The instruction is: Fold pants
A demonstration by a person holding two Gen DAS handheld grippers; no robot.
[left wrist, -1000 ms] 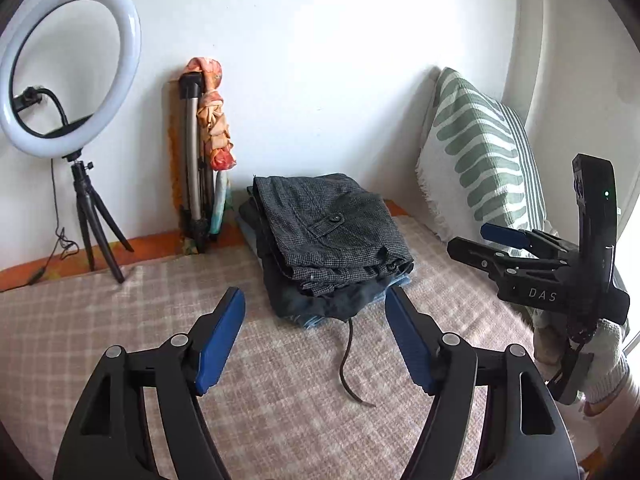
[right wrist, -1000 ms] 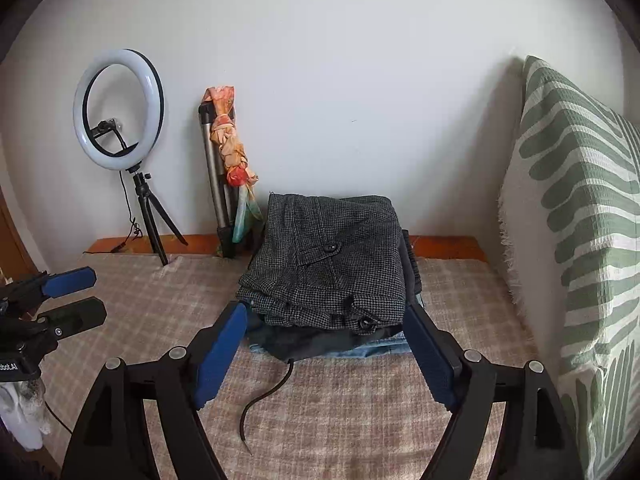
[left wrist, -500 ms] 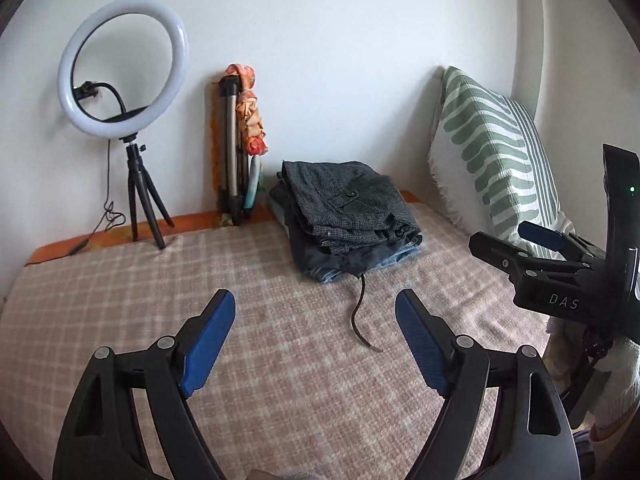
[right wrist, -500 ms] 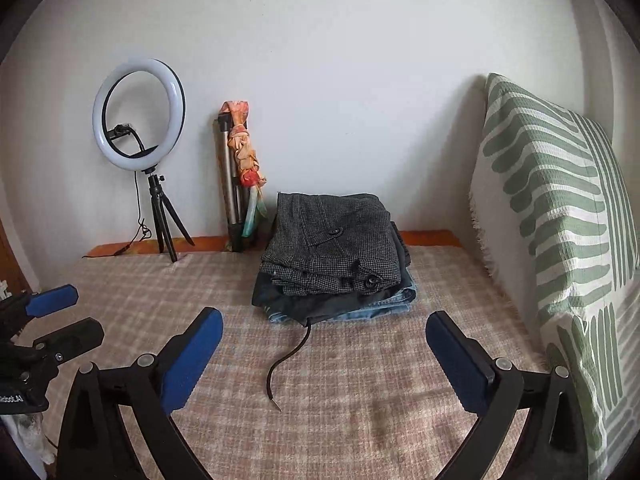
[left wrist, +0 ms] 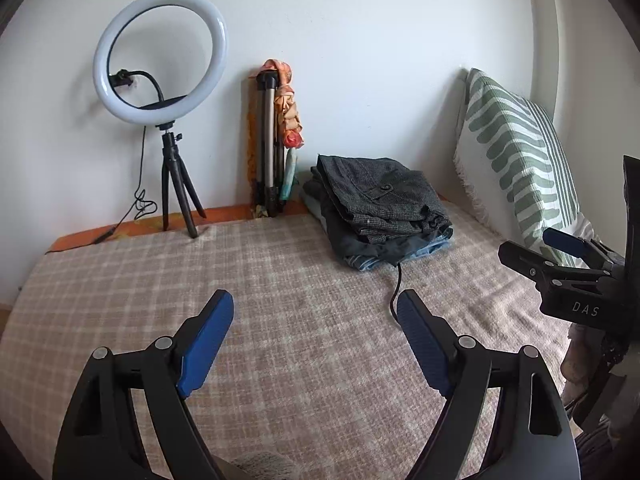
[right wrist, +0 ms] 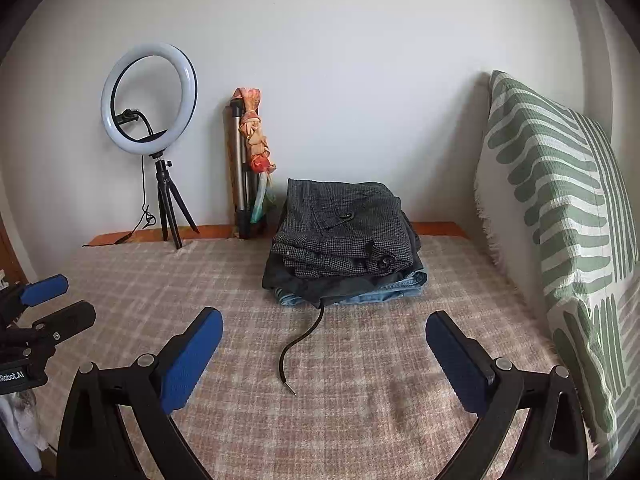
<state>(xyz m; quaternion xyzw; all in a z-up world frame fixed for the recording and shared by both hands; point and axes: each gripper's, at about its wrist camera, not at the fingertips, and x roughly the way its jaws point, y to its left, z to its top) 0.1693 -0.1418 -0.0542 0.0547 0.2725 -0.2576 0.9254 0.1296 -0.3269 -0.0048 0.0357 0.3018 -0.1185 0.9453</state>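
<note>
A stack of folded pants (left wrist: 380, 208) lies at the far side of the checked bed cover (left wrist: 280, 280), with dark grey checked pants (right wrist: 344, 232) on top, black and blue denim below. A black drawstring (right wrist: 300, 340) trails from the stack toward me. My left gripper (left wrist: 316, 336) is open and empty, held above the cover well short of the stack. My right gripper (right wrist: 324, 352) is open wide and empty, also short of the stack. Each gripper shows at the edge of the other's view: the right gripper (left wrist: 560, 256) and the left gripper (right wrist: 40, 300).
A ring light on a small tripod (left wrist: 160, 64) stands at the back left. A folded tripod with an orange cloth (left wrist: 276, 136) leans on the wall beside the stack. A green-striped pillow (right wrist: 560, 200) stands against the right wall.
Both grippers have pulled back from the folded stack toward me, so the stack looks smaller and farther. The right gripper has opened wider. The stack has not moved.
</note>
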